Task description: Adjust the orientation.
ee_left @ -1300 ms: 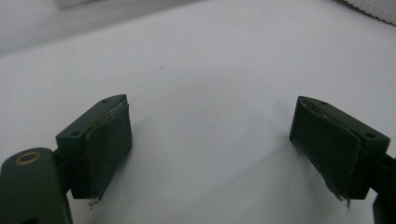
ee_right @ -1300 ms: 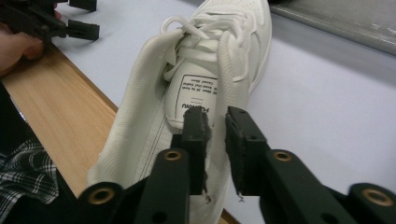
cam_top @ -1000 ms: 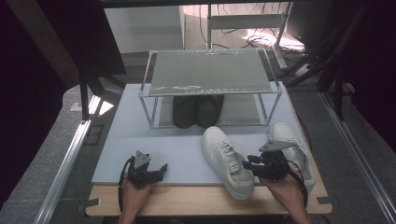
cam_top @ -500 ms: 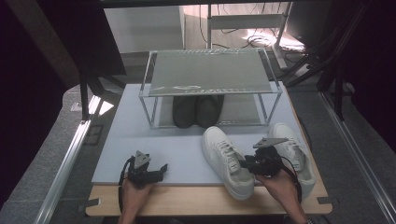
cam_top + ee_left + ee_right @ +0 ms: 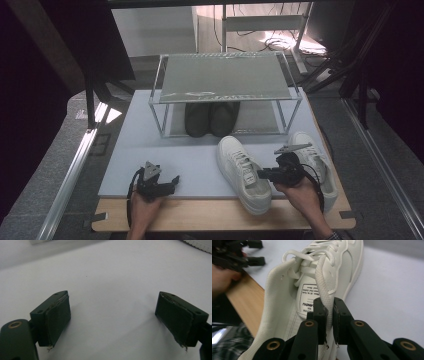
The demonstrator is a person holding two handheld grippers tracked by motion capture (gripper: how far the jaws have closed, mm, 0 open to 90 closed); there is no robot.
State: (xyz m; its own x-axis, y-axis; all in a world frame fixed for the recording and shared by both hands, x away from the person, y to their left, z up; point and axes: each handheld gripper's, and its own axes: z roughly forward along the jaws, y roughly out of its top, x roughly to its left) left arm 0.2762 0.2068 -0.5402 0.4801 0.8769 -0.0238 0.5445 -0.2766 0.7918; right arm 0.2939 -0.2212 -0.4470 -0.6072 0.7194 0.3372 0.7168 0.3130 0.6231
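**Right tongs pinch the collar of the nearer white sneaker**

The right tongs (image 5: 329,315) are closed down on the mesh collar of a white sneaker (image 5: 244,172), one jaw inside the shoe opening and the other outside it, with only the thin wall of fabric between them. In the high view this sneaker lies on the pale mat (image 5: 190,160) at about 5 o'clock from the bench centre. Its long axis runs from the toe at 11 o'clock to the heel at 5 o'clock, the heel reaching over the mat's near edge onto the wooden bench (image 5: 210,220). The right tongs come at it from its 3 o'clock side, low and roughly across its length.

A second white sneaker (image 5: 312,160) lies just beyond, at 3 o'clock from the first, partly hidden under the right hand (image 5: 300,192).

The left tongs (image 5: 112,320) stand wide open over bare mat, holding nothing. They rest at about 7 o'clock on the bench, well apart from both sneakers, so the right hand is plainly the nearer one for any lift.

At 12 o'clock stands a wire rack (image 5: 225,80) with a dark pair of shoes (image 5: 212,117) under its shelf. It would likely be where the gripped sneaker goes.
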